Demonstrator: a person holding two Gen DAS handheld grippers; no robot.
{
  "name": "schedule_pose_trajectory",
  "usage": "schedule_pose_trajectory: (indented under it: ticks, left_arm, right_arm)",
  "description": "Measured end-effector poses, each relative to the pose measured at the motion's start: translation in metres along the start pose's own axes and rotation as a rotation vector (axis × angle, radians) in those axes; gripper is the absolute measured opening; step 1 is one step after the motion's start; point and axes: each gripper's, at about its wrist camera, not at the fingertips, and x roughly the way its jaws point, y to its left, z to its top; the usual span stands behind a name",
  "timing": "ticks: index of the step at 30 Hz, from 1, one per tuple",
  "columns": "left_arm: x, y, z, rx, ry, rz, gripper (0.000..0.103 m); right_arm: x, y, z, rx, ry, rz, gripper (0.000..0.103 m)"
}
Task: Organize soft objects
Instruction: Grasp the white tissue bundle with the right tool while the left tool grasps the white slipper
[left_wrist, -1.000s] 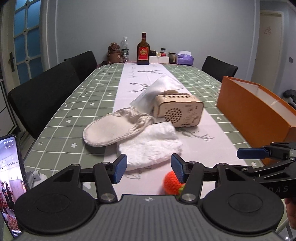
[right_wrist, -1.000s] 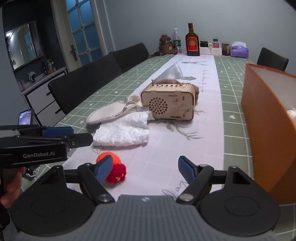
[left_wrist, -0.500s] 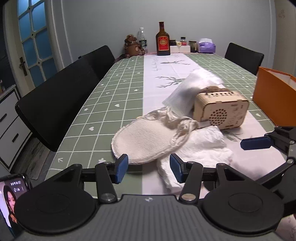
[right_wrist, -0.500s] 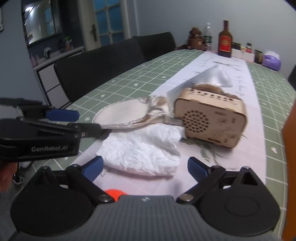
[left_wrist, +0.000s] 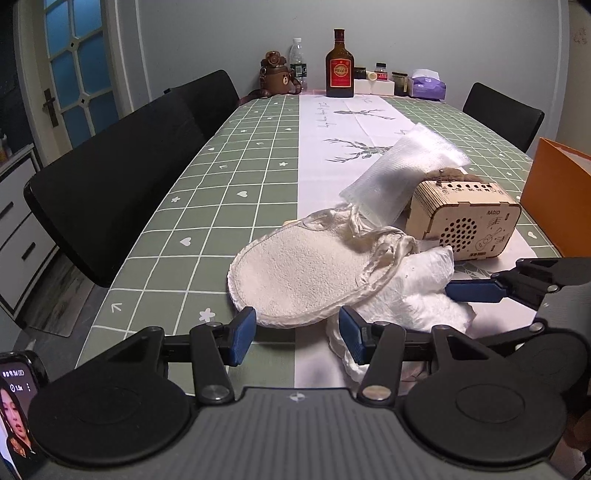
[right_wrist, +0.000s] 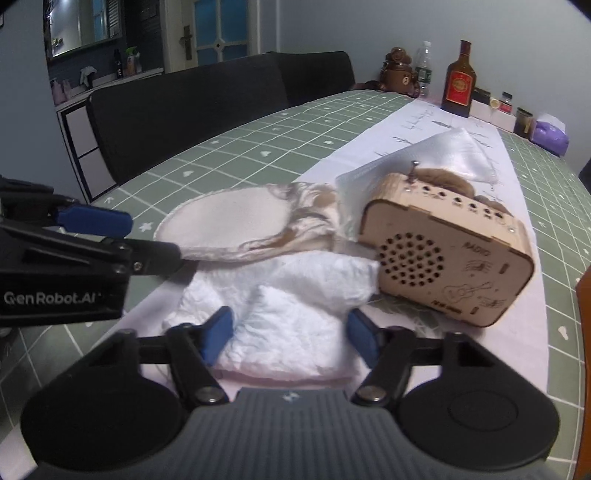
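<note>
A cream oval mitt (left_wrist: 295, 273) lies on the checked tablecloth, its near rim just beyond the tips of my left gripper (left_wrist: 295, 332), which is open with nothing between its fingers. To its right a crumpled white cloth (left_wrist: 417, 291) partly underlies the mitt. My right gripper (right_wrist: 290, 332) hangs low over that white cloth (right_wrist: 295, 314); its jaws are closing with the cloth between them, and I see no firm pinch. In the right wrist view the left gripper (right_wrist: 153, 240) comes in from the left at the edge of the mitt (right_wrist: 229, 225).
A wooden radio box (left_wrist: 461, 225) stands right behind the cloths, with a clear plastic bag (left_wrist: 395, 173) and something brown and fuzzy (left_wrist: 448, 173) against it. An orange box (left_wrist: 557, 195) is at the right edge. Bottles (left_wrist: 339, 66) line the far end, black chairs (left_wrist: 110, 192) the left. A phone (left_wrist: 14, 413) sits at the near left.
Both grippers have moved up to the cloths, and the orange knitted toy has dropped out of view. The right jaws widened, then narrowed around the white cloth. The left jaws kept their width.
</note>
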Motion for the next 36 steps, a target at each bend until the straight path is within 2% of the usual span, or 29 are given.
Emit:
schedule_pose_trajectory:
  ticks: [2,4,5,6,8,16,19,22,24,27,30,32,34,36]
  left_arm:
    - [0.001,-0.003,0.001,0.007,-0.002,-0.006,0.062]
    - [0.002,-0.005,0.002,0.01,-0.002,-0.02,0.062]
    - [0.003,-0.006,0.003,0.012,-0.003,-0.024,0.062]
    - [0.004,-0.008,0.003,0.015,-0.003,-0.025,0.062]
    - [0.005,-0.01,0.003,0.029,-0.001,-0.026,0.062]
    - [0.008,-0.028,0.0,0.167,-0.013,-0.051,0.07]
    - [0.019,-0.041,-0.003,0.263,-0.007,0.008,0.071]
    - [0.033,-0.058,-0.008,0.385,0.025,0.054,0.071]
    - [0.035,-0.065,-0.008,0.422,0.003,0.062,0.074]
    - [0.039,-0.068,-0.003,0.4,0.011,0.046,0.076]
    - [0.047,-0.066,0.001,0.349,-0.005,0.046,0.082]
    - [0.051,-0.063,0.003,0.3,-0.01,0.048,0.081]
    - [0.054,-0.058,0.004,0.244,-0.015,0.028,0.076]
    - [0.056,-0.051,0.005,0.185,-0.021,-0.012,0.058]
  right_arm:
    - [-0.002,-0.006,-0.001,0.002,-0.002,0.003,0.047]
    - [-0.003,-0.008,-0.002,-0.013,-0.007,0.004,0.041]
    - [-0.003,-0.008,-0.003,-0.024,-0.01,0.001,0.028]
    - [-0.004,-0.008,-0.003,-0.029,-0.011,0.012,0.021]
    - [-0.007,-0.01,-0.004,-0.011,-0.009,0.033,0.015]
    - [-0.046,-0.04,-0.012,0.077,-0.042,-0.027,0.015]
    - [-0.052,-0.052,-0.022,0.109,-0.024,-0.072,0.015]
    - [-0.056,-0.062,-0.031,0.156,-0.015,-0.063,0.015]
    - [-0.056,-0.064,-0.034,0.167,-0.014,-0.057,0.016]
    - [-0.054,-0.065,-0.038,0.172,-0.012,-0.055,0.017]
    - [-0.052,-0.065,-0.041,0.178,-0.007,-0.048,0.018]
    - [-0.052,-0.066,-0.041,0.178,-0.008,-0.044,0.02]
    - [-0.053,-0.066,-0.041,0.176,-0.006,-0.043,0.023]
    - [-0.052,-0.067,-0.041,0.177,-0.005,-0.039,0.027]
